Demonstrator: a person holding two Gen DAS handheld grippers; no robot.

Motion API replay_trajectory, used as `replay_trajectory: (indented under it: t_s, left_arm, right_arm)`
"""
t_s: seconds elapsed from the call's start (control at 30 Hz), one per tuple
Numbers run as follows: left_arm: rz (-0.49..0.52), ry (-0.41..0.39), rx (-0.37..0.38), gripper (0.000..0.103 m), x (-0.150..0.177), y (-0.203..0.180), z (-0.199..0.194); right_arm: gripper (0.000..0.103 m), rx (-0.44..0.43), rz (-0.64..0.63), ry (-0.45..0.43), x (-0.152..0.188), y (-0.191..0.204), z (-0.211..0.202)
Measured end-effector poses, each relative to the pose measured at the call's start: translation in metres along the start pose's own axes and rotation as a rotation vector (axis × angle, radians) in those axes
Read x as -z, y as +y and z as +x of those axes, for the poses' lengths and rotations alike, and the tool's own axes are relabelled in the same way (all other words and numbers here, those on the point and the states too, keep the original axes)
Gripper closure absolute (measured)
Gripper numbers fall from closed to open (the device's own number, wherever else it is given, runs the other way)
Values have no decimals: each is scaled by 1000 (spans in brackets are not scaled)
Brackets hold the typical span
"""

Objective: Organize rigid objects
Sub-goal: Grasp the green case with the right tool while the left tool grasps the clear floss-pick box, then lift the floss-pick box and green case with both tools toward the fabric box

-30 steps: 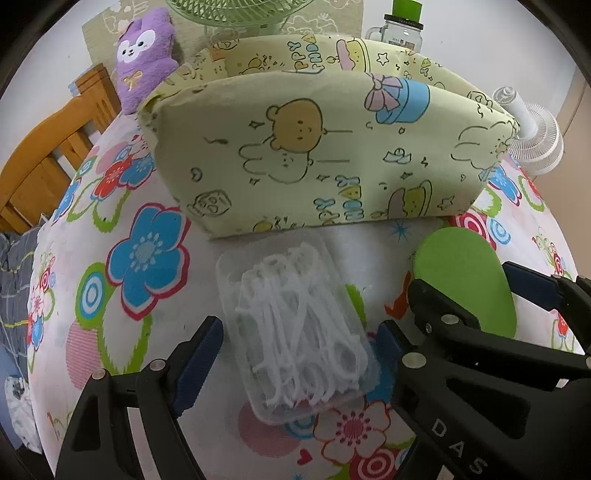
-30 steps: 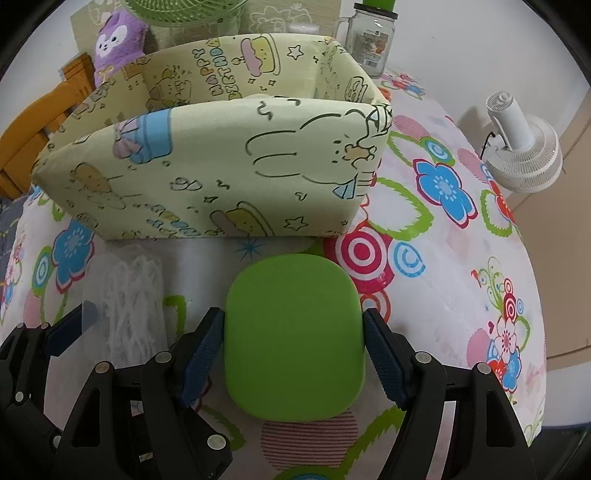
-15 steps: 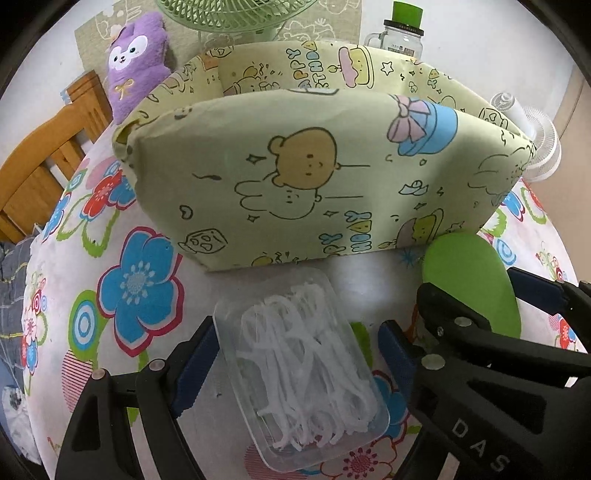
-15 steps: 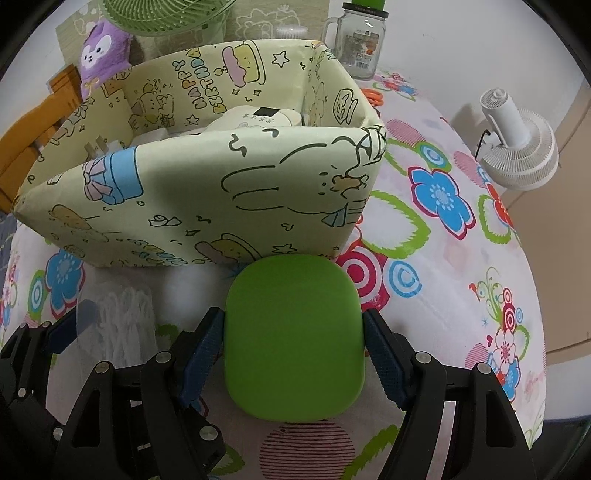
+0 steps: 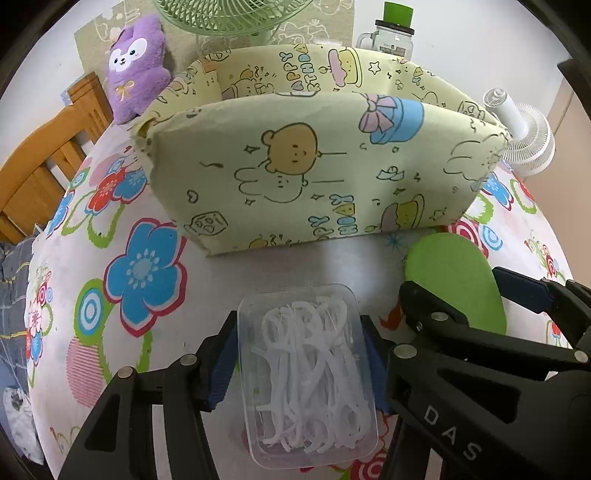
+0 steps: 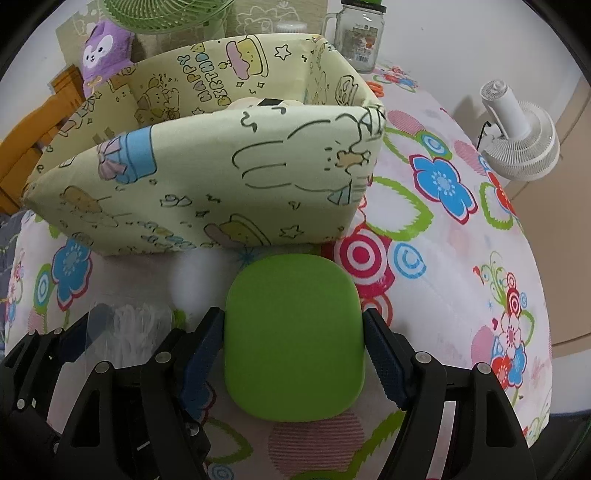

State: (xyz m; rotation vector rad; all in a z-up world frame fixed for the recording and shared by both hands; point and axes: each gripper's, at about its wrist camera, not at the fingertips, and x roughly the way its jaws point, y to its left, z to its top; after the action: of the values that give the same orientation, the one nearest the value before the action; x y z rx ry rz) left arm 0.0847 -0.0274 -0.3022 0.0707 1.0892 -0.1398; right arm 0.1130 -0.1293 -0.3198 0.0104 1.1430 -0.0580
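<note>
1. Our left tongs (image 5: 299, 354) have just been closing, and a clear box of white floss picks (image 5: 308, 373) sits between them. Both blue pads now touch the sides of the box, so the tongs squeeze it.
2. Our right tongs (image 6: 293, 343) hold a flat green case (image 6: 293, 339) with round corners. A blue pad presses on each side of it.
3. In the left camera view we see the right tongs (image 5: 476, 291) just beside our left ones, with the green case (image 5: 454, 280) in them.
4. In the right camera view we see the clear box (image 6: 129, 328) low on the left, near the green case.
5. Both things are over a table cloth (image 6: 443, 280) with big bright flowers and rings on it.
6. Right behind them stands a soft yellow cloth bin (image 5: 314, 177) with bears and bunnies drawn on it. Its top is open, and something pale lies inside (image 6: 258, 105), but we cannot tell what.
7. Behind the bin we see a purple plush toy (image 5: 138, 81), a green fan (image 5: 236, 18) and a glass jar with a green lid (image 5: 395, 31).
8. A small white fan (image 6: 517, 136) stands off to the right.
9. A wooden chair (image 5: 44, 162) is at the left.
</note>
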Motion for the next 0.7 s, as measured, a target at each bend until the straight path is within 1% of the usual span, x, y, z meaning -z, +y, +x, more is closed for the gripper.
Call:
replay_trajectory:
  t_s: [0.2, 0.37, 0.43, 0.7]
  left_arm:
    - [-7, -10, -3, 40, 11, -3, -12]
    - [6, -30, -3, 40, 16, -11, -27]
    - [9, -36, -4, 40, 7, -12, -30]
    - [5, -66, -9, 40, -1, -10, -53]
  right_arm:
    - [26, -3, 1, -18, 7, -2, -12]
    - [26, -2, 5, -38, 11, -3, -26]
    - [26, -3, 7, -44, 12, -4, -32]
    - [26, -8, 11, -81, 13, -6, -59]
